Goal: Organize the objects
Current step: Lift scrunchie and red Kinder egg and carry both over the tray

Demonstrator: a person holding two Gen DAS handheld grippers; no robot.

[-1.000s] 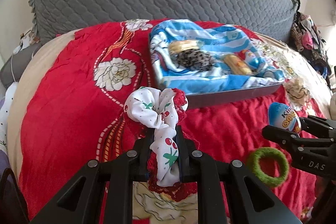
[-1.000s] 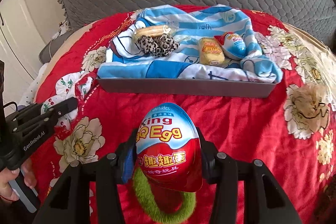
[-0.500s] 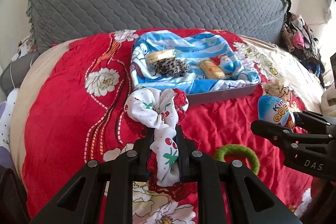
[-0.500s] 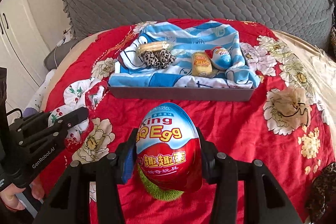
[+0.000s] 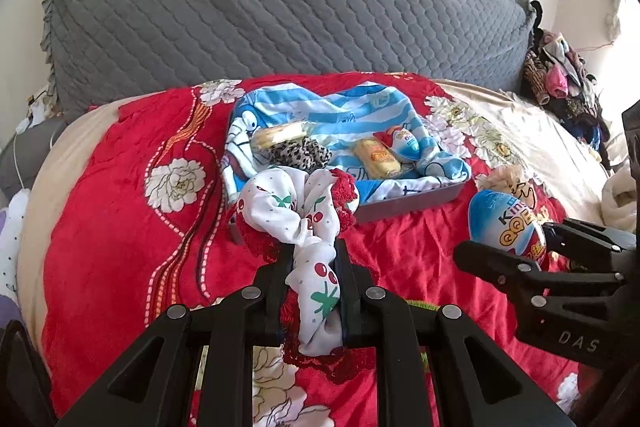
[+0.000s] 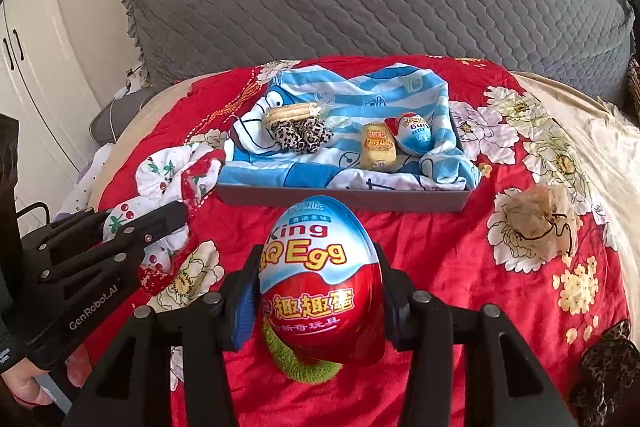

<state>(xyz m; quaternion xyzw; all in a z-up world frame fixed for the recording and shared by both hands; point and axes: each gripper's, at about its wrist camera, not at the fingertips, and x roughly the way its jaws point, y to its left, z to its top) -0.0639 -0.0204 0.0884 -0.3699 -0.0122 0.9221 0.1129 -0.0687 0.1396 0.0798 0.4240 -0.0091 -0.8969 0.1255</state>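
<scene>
My left gripper is shut on a white cherry-print scrunchie with red lace trim, lifted above the red bedspread. My right gripper is shut on a blue-and-red toy egg, also held off the bed; the same egg shows at the right of the left wrist view. Ahead lies a grey tray lined with a blue striped cloth, holding a leopard scrunchie, a wafer pack, a yellow snack and a second egg. A green hair ring lies on the bed below the egg.
A large grey quilted pillow rises behind the tray. A beige furry piece lies on the bedspread right of the tray. Clothes are piled at the far right. White cupboard doors stand at the left.
Both grippers have risen with their loads and the tray now looks smaller and farther. The green ring has slipped down under the grippers' view.
</scene>
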